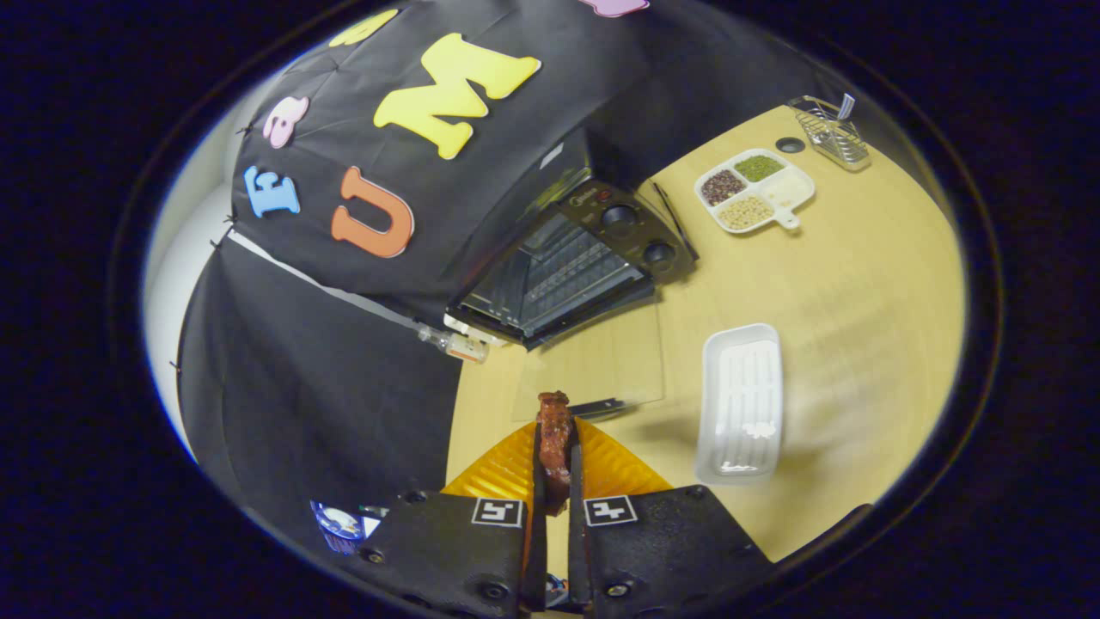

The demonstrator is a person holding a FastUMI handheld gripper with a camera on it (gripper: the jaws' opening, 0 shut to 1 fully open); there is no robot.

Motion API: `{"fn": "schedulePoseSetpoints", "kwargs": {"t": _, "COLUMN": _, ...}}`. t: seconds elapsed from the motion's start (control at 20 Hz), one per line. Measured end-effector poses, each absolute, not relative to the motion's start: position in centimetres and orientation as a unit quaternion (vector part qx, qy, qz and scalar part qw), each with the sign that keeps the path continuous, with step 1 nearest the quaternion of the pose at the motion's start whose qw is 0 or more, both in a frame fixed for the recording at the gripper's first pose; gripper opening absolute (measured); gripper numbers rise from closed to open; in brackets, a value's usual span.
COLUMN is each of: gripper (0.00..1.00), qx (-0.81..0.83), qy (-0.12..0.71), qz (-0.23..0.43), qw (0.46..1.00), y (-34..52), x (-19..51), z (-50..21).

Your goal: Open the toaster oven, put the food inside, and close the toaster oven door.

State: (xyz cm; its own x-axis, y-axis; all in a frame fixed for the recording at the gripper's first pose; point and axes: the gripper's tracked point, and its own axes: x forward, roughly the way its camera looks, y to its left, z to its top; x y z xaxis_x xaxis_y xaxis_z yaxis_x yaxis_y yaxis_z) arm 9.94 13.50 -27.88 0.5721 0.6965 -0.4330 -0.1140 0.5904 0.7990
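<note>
A black toaster oven [574, 258] stands on the wooden table against the booth wall, its glass door [593, 365] folded down flat toward me, the wire rack inside showing. My gripper [555, 447] is shut on a piece of reddish-brown meat [554, 428], which sticks up from between the two fingers. The meat hangs above the table, short of the door's front edge and handle [597, 406].
A white rectangular tray [741, 400] lies on the table [859, 301] right of the fingers. Further back sit a divided dish of beans and grains [754, 189] and a wire rack [829, 131]. A small bottle [455, 344] lies left of the oven.
</note>
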Motion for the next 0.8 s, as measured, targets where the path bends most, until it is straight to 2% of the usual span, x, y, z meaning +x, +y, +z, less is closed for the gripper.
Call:
{"fn": "schedulePoseSetpoints", "kwargs": {"t": 0.4, "gripper": 0.13, "qx": 0.508, "qy": 0.297, "qz": 0.200, "qw": 0.783, "y": 23.4, "x": 15.7, "z": -26.7}}
{"fn": "schedulePoseSetpoints", "kwargs": {"t": 0.8, "gripper": 0.13, "qx": 0.618, "qy": 0.229, "qz": 0.098, "qw": 0.746, "y": 24.9, "x": 23.3, "z": -28.9}}
